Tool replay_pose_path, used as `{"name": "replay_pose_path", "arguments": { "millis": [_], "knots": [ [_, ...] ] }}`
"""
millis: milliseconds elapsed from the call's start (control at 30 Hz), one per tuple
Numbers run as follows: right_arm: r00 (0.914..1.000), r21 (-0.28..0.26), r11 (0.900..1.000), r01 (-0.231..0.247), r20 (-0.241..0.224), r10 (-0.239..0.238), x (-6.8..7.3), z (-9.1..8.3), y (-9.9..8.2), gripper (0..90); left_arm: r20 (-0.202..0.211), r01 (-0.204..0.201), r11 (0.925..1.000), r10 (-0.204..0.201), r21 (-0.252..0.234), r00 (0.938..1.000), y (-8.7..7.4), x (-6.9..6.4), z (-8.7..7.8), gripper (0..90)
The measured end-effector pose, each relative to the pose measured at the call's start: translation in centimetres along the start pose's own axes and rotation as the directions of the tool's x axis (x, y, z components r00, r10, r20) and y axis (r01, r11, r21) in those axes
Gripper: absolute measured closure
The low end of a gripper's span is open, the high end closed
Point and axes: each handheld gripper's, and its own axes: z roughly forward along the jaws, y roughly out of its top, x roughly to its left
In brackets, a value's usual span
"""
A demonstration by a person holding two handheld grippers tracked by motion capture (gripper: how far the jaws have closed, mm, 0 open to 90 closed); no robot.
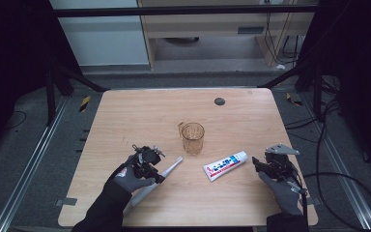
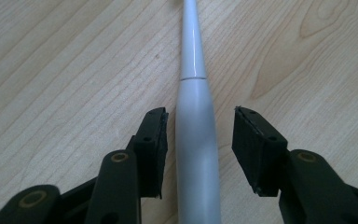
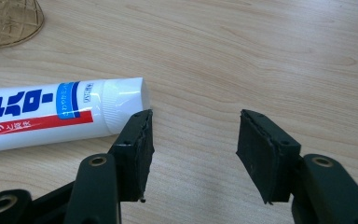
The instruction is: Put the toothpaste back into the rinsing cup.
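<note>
A pale grey toothbrush [image 1: 162,176] lies slantwise on the wooden table [image 1: 125,116], at front left. My left gripper [image 1: 149,169] is low over its handle [image 2: 196,140], which runs between the two jaws with a gap on each side; the pads do not touch it. A white tube of toothpaste [image 1: 225,165] with blue and red print lies right of centre. My right gripper [image 1: 261,166] stands open just right of the tube's cap end [image 3: 121,105], nothing between its jaws. An amber glass cup [image 1: 192,137] stands upright at the middle.
A small dark round mark [image 1: 219,101] sits near the table's far edge. Cables [image 1: 348,179] trail on the floor to the right. The table's front edge runs close below both hands.
</note>
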Motion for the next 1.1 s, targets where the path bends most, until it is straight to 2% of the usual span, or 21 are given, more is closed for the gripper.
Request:
{"name": "replay_pose_path", "arguments": {
  "millis": [633,1100],
  "knots": [
    [1.0,0.005,1.0,-0.004,-0.006,0.004,0.0,0.0,0.0,45.6,0.004,-0.004,0.9981,0.003,0.062,1.0,0.6,0.1,1.4,60.2],
    [1.0,0.005,1.0,0.002,-0.004,-0.002,0.0,0.1,0.0,46.0,-0.004,0.005,0.9979,-0.005,0.065,1.0,0.6,0.0,1.8,66.2]
  ]
}}
